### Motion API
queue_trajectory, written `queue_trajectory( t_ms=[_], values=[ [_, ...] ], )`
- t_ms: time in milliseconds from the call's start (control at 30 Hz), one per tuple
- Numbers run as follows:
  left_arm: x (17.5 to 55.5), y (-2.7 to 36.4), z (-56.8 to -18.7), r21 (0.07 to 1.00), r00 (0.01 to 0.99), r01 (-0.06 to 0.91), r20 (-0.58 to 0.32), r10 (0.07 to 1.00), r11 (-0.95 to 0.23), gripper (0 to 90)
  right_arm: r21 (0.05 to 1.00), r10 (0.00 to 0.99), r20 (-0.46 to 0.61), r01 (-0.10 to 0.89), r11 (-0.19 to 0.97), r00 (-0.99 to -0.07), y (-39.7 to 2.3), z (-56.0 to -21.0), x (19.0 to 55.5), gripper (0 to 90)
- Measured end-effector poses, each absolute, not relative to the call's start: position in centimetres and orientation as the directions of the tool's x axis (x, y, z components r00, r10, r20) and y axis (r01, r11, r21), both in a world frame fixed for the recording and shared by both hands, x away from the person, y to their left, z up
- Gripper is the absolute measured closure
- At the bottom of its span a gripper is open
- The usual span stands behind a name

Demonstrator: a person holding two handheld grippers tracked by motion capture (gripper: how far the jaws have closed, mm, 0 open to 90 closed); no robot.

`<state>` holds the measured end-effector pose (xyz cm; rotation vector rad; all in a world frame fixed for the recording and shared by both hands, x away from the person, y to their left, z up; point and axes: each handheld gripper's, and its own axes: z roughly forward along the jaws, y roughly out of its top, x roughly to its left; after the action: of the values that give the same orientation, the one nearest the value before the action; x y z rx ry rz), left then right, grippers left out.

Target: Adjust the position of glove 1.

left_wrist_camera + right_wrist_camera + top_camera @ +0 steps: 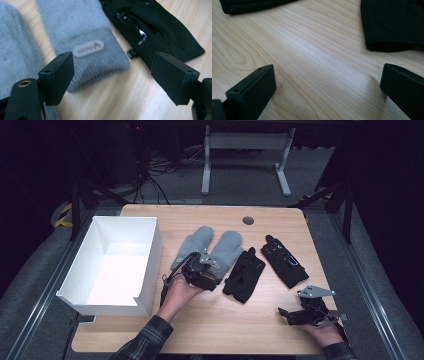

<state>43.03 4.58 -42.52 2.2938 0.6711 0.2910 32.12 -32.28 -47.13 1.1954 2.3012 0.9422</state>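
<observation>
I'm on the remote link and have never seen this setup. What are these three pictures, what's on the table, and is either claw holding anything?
There is no robot arm: a person holds a two-jaw gripper in each hand. The high view looks down on the wooden table; the other two pictures come from cameras riding on the grippers, looking along their black jaws. On the table lie two grey mittens, two black gloves and an open white box at the left. The left gripper hovers open by a mitten's ribbed cuff, gripping nothing. The right gripper is open over bare wood near a black glove, also holding nothing.
</observation>
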Motion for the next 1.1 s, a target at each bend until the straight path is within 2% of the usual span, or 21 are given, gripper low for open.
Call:
queue_trajectory(
  t_ms=[467, 733, 967, 1100],
  values=[
    [47.4, 2.3, -43.7, 0.666, 0.817, 0.438, -0.014, 0.577, -0.603, 6.2, 0.711, 0.824, -0.026, 0.569, 0.413, -0.566, -32.3, -47.1, 32.1, 0.3],
    [48.3, 1.8, -45.2, 0.628, 0.814, 0.471, -0.038, 0.579, -0.62, 6.0, 0.711, 0.824, -0.026, 0.569, 0.413, -0.566, -32.3, -47.1, 32.1, 0.3],
    [48.6, 2.4, -45.0, 0.608, 0.814, 0.502, -0.092, 0.574, -0.615, 21.4, 0.711, 0.824, -0.026, 0.569, 0.413, -0.566, -32.3, -47.1, 32.1, 0.3],
    [48.4, 2.8, -44.3, 0.615, 0.824, 0.491, -0.097, 0.559, -0.617, 40.0, 0.711, 0.824, -0.026, 0.569, 0.413, -0.566, -32.3, -47.1, 32.1, 0.3]
  ],
)
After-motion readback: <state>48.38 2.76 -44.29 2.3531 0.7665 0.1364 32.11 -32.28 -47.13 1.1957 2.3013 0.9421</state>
